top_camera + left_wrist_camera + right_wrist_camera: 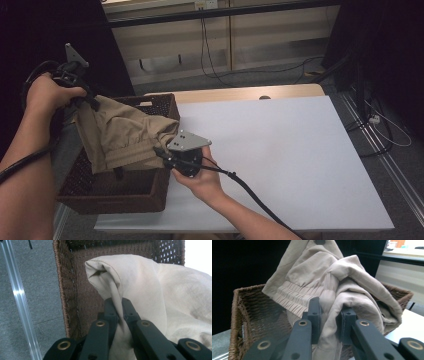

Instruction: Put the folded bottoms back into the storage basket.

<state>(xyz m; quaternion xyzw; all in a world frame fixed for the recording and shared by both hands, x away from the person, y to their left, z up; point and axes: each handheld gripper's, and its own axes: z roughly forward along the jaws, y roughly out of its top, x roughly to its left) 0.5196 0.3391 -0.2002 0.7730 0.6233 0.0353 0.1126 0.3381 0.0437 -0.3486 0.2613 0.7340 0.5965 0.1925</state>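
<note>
Your white rectangular tabletop takes up most of the high view, w/ a strip of pale wood showing along its far edge. At its left end sits the dark brown woven wicker basket, rectangular, open-topped, near corner hanging just past the table edge.

Over that basket you've got the beige cotton garment w/ a gathered elastic band, lifted and stretched btwn both tools. Its lower folds hang inside the basket's rim; the top edge slants up toward your left hand. In the right gripper view the pleated band hangs over the basket's interior.

Your left gripper is raised above the basket's far-left corner, clenched tight on a thin fold of the fabric; the left gripper view shows cloth pinched btwn the black jaws.

Your right gripper sits at the basket's right wall, just above the tabletop, jaws clamped on a thicker bunch of the same garment.
</note>
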